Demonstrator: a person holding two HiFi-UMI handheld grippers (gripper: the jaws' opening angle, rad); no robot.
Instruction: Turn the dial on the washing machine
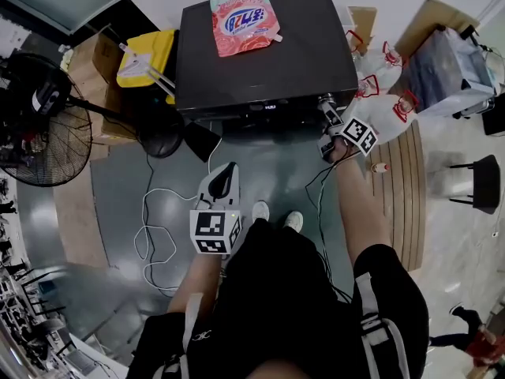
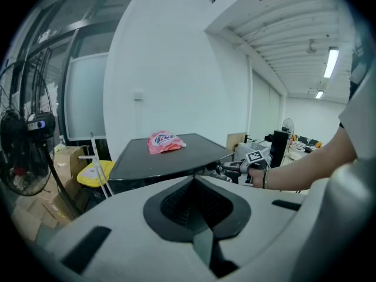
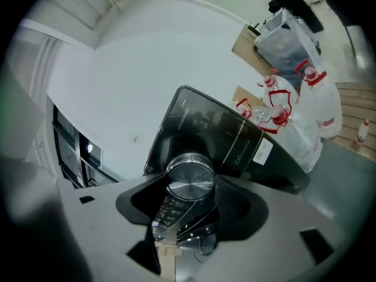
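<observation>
A black washing machine [image 1: 264, 61] stands ahead of me, with a pink detergent pouch [image 1: 243, 20] lying on its lid. My right gripper [image 1: 326, 110] reaches the control panel at the machine's front right corner. In the right gripper view the silver dial [image 3: 189, 178] sits between the jaws of my right gripper [image 3: 189, 187], which close on its sides. My left gripper [image 1: 223, 181] hangs back above the floor, well short of the machine, its jaws together and empty. The left gripper view shows my left gripper [image 2: 195, 180], the machine [image 2: 170, 157] and the right gripper [image 2: 232, 169] at its corner.
A standing fan [image 1: 39, 125] is at the left, with a yellow bin [image 1: 146, 58] and cardboard boxes [image 1: 95, 58] beside the machine. White plastic bags [image 1: 387, 93] and a clear box [image 1: 450, 69] crowd the right. Cables [image 1: 158, 227] trail across the floor.
</observation>
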